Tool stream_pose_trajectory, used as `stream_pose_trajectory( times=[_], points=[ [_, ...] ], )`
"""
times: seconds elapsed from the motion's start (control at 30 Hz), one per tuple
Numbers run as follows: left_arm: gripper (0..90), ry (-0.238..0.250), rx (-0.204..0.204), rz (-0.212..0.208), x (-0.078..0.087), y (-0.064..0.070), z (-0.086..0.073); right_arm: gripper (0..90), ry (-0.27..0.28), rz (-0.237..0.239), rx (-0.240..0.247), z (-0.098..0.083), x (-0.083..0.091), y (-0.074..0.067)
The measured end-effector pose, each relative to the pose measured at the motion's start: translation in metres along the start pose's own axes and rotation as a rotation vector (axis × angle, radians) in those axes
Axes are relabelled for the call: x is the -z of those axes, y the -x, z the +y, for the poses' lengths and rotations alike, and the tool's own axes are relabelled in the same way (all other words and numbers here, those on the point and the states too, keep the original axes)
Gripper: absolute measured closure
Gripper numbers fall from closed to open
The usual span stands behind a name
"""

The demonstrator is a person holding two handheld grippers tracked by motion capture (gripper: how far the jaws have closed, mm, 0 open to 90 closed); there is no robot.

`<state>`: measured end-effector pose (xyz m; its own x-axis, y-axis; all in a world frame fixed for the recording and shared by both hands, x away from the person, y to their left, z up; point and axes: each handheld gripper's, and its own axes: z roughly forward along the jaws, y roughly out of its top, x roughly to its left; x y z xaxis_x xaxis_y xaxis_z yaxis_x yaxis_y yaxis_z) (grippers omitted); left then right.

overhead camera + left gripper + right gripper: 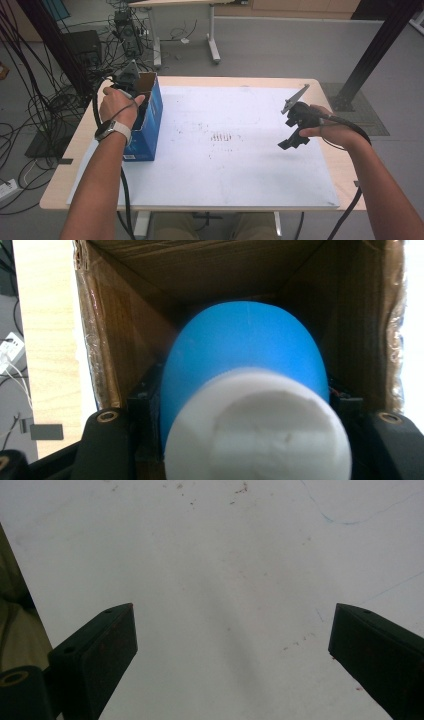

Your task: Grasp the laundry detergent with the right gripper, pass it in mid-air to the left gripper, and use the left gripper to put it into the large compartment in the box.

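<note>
One blue bottle (245,355), white cap (257,425) toward us, long axis running into the box (125,340), is pinched by our left hand-held gripper (127,82); the right hand-held gripper (232,645) is spread.

Left gripper (131,82) tips sunk in the open-topped blue cardboard box (150,125) in the high view, hidden by its wall and the left hand (119,107). In the left gripper view, round blue plastic object with white blurred cap (245,390) fills the near field, cap cut off by the bottom edge, covering the jaw pads; what the object is, cannot tell. Right gripper (232,645) jaws cut off at the bottom edge in its own view.
</note>
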<state>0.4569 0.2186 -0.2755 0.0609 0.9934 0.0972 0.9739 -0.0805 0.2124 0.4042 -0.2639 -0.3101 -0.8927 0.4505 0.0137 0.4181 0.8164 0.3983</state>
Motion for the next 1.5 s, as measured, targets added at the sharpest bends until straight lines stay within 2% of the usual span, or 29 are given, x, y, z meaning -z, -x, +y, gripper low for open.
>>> stream_pose_trajectory(
  times=[1.5],
  points=[
    [37.2, 0.006, -0.017, -0.008, -0.0027, -0.0017, -0.0025, 5.2, 0.003, -0.008, -0.004, -0.0017, 0.0039, -0.0024]
  ],
)
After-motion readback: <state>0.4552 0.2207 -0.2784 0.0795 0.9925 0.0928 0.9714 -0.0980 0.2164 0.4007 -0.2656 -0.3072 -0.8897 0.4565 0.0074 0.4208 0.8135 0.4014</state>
